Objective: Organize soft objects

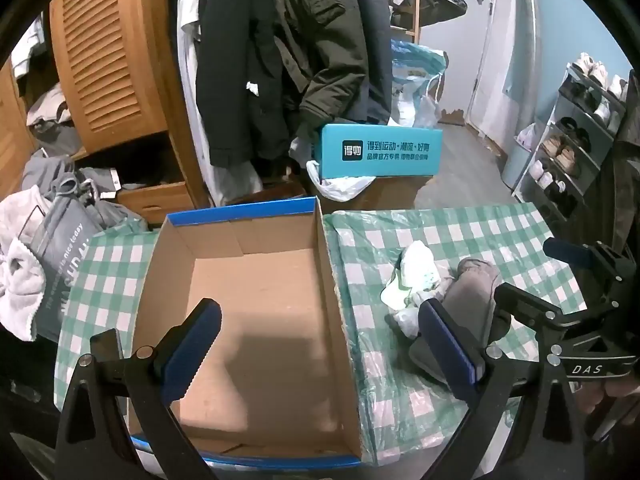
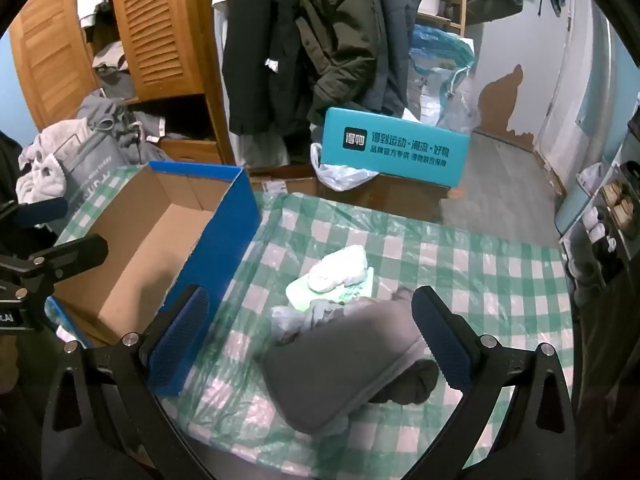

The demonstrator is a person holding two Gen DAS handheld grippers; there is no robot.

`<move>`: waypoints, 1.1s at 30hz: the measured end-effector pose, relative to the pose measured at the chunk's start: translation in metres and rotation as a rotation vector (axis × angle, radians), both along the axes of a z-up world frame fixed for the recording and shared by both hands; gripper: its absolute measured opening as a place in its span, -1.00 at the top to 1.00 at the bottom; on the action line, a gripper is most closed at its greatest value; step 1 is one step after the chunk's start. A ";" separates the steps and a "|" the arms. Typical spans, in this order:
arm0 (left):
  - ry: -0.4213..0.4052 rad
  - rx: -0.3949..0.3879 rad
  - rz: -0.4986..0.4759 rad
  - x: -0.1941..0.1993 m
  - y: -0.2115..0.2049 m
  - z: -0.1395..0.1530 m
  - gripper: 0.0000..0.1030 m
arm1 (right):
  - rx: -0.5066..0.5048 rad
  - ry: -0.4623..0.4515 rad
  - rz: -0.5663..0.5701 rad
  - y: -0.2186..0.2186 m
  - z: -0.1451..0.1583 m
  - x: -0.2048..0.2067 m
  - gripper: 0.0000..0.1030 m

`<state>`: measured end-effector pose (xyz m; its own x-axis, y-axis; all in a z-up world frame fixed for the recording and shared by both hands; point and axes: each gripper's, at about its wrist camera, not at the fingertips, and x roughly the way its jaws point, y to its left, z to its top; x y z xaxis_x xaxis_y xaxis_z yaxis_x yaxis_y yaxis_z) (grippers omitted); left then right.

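The wardrobe (image 2: 160, 40) with louvred doors stood at the back left, one door open, grey clothes (image 2: 116, 120) spilling from its shelf. Dark coats (image 2: 312, 48) hung beside it, down to the floor. A shoe rack (image 1: 576, 128) lined the right wall.

The table (image 2: 460, 280) carried a green-and-white check cloth under clear plastic. On its left half sat the open box (image 1: 256, 312), blue outside, brown inside, nothing visible in it. Its tall right wall stood between the box floor and the soft things. Behind the table, a teal box (image 2: 396, 148) with white print rested on a carton, a white bag (image 2: 340, 176) tucked under it. A grey tote (image 1: 60, 264) with towels leaned at the table's left edge.

The soft things lay in a cluster right of the box, well apart from it: a grey slipper (image 2: 340, 364), largest and nearest; a white-and-green bundle (image 2: 340, 272) just behind it, touching; a small pale cloth (image 2: 288, 320) against the slipper's left side.

The right gripper (image 2: 310, 340) hovered over the slipper, fingers spread wide, one on either side, holding nothing; whether the right pad (image 2: 444, 344) touched the slipper could not be told. The left gripper (image 1: 320, 344) hung over the box, fingers also wide and empty, straddling its right wall.
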<state>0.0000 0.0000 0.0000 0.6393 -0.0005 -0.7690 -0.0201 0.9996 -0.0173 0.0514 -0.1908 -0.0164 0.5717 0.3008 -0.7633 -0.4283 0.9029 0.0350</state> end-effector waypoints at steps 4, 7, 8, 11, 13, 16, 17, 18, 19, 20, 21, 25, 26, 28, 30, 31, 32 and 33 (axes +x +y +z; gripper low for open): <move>0.003 -0.005 0.000 0.001 0.000 -0.001 -0.94 | -0.003 0.007 0.000 0.000 0.000 0.000 -0.96; 0.003 -0.009 -0.002 0.000 0.000 -0.001 -0.94 | -0.003 0.007 0.001 0.000 0.000 0.000 -0.96; 0.006 -0.011 -0.001 0.001 0.000 -0.001 -0.94 | -0.003 0.008 0.000 0.000 0.000 0.000 -0.96; 0.014 -0.009 0.001 0.005 0.002 0.000 -0.94 | -0.004 0.008 0.000 0.000 0.000 0.000 -0.96; 0.015 -0.006 -0.002 0.007 0.002 0.000 -0.94 | -0.006 0.009 0.000 0.000 0.000 0.000 -0.96; 0.015 -0.006 -0.001 0.010 0.002 0.001 -0.94 | -0.007 0.010 0.000 0.001 -0.001 0.000 -0.96; 0.014 -0.008 -0.001 0.010 0.003 0.002 -0.94 | -0.007 0.011 0.001 0.001 -0.001 0.000 -0.96; 0.012 -0.007 -0.001 0.005 -0.005 -0.001 -0.94 | -0.007 0.011 0.001 0.001 -0.001 0.000 -0.96; 0.012 -0.006 -0.002 0.004 -0.005 -0.001 -0.94 | -0.008 0.011 0.001 0.001 -0.001 0.000 -0.96; 0.013 -0.007 -0.003 0.004 -0.006 -0.001 -0.94 | -0.009 0.012 0.002 0.001 -0.001 0.000 -0.96; 0.014 -0.009 -0.005 0.004 -0.006 -0.001 -0.94 | -0.010 0.013 0.003 0.001 0.000 0.000 -0.96; 0.017 -0.017 -0.010 0.004 -0.004 -0.003 -0.94 | -0.012 0.011 0.003 -0.001 0.002 -0.001 -0.96; 0.017 -0.018 -0.011 0.004 -0.004 -0.003 -0.94 | -0.013 0.010 0.004 0.001 -0.002 -0.001 -0.96; 0.016 -0.018 -0.012 0.004 -0.003 -0.003 -0.94 | -0.013 0.012 0.003 0.002 -0.003 -0.001 -0.96; 0.016 -0.016 -0.013 0.004 -0.005 -0.003 -0.94 | -0.015 0.013 0.003 0.003 -0.002 -0.001 -0.96; 0.015 -0.018 -0.011 0.003 -0.004 -0.003 -0.94 | -0.016 0.013 0.004 0.003 -0.002 -0.001 -0.96; 0.016 -0.020 -0.010 0.003 -0.005 -0.003 -0.94 | -0.016 0.014 0.004 0.003 -0.002 -0.001 -0.96; 0.016 -0.020 -0.010 0.003 -0.005 -0.004 -0.94 | -0.017 0.014 0.005 0.003 -0.002 -0.001 -0.96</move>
